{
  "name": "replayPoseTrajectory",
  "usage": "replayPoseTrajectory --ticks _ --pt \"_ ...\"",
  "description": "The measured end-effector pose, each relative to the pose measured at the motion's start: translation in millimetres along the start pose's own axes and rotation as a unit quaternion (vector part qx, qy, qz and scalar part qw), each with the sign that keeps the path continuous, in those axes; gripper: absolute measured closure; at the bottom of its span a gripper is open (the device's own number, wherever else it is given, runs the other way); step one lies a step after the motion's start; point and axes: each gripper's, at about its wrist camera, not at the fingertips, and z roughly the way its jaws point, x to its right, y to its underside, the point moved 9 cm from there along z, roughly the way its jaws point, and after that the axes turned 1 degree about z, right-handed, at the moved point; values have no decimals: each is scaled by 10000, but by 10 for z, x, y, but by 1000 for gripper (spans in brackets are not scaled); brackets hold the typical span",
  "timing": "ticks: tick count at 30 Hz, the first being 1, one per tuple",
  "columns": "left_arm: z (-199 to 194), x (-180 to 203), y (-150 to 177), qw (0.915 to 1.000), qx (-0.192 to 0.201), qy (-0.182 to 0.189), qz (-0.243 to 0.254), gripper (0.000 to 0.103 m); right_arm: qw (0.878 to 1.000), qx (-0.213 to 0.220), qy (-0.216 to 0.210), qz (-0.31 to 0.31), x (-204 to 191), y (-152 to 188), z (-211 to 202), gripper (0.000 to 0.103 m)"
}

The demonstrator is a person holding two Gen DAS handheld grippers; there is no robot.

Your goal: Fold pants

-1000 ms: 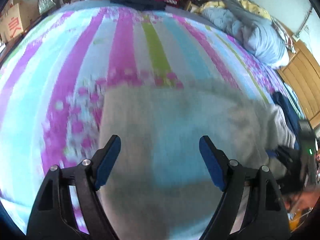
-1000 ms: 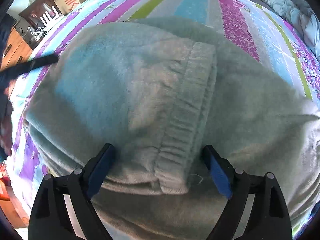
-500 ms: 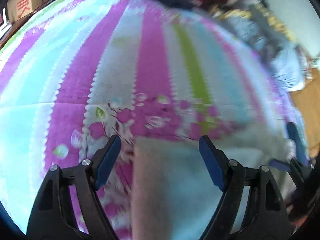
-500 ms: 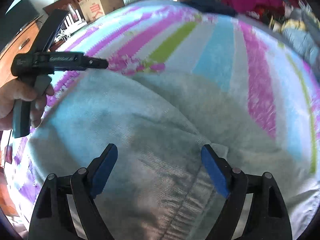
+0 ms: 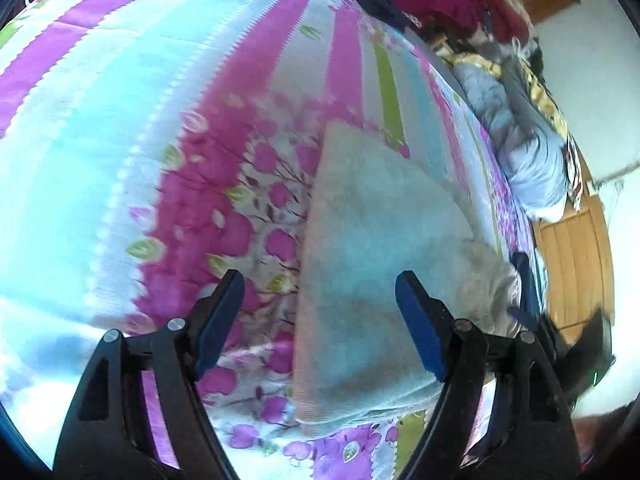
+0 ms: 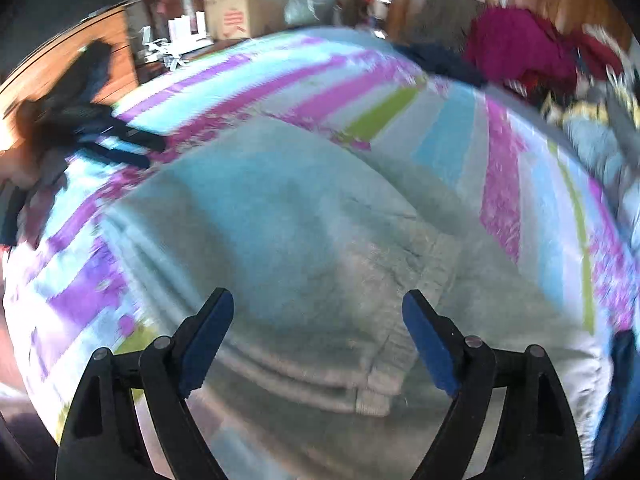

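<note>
Showing the pants point(image 6: 304, 232) waistband, only the right view.

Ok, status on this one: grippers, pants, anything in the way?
Left gripper open, empty. Right gripper open, empty. Grey pants lying folded on striped bedspread. Nothing in the way.

My grey fleece pants point(image 6: 288, 232), folded flat on the striped bedspread, ribbed waistband at lower centre of the frame.

No legible text or label anywhere, only a blurred red mark on a cardboard box point(image 6: 234, 20).
</note>
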Motion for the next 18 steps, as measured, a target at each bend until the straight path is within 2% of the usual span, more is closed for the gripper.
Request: replayPoseTrajectory --ticks 2,4,6,8,10,12,13,14,15,16,17,18 --pt "25 -13 -82 10000 -25 83 -43 24 9997 -67 -189 -127 -180 107 -118 15" --pt "135 44 -204 9996 -117 237 -64 24 9978 -335 -565 -33 -371 254 -170 16" --pt "176 86 -321 9988 -186 449 -92 24 9881 -662 -1150 773 -370 391 -195 25" --pt "292 130 -383 9970 -336 670 -179 24 9740 -904 -1392 1541 -280 496 -238 26" --pt "369 132 -392 9976 -446 515 -97 25 9775 -879 -1067 1592 -107 539 -317 33" --pt "389 210 -389 9977 -418 540 42 25 9826 -607 -348 1723 316 479 -416 34" --pt "403 249 -376 9979 -380 510 125 25 9823 -522 193 1788 640 465 -413 36" --pt "417 265 -368 9979 -383 493 171 24 9816 -492 481 1781 817 466 -386 45" --pt "443 276 -348 9979 -408 452 227 24 9803 -479 791 1747 1032 460 -318 59" --pt "477 285 -325 9980 -426 383 282 24 9784 -497 987 1749 1229 447 -213 69" --pt "501 281 -318 9980 -434 358 302 24 9763 -495 1021 1841 1375 424 -115 83" --pt "511 276 -307 9980 -423 371 282 24 9751 -472 941 1954 1515 377 18 85"
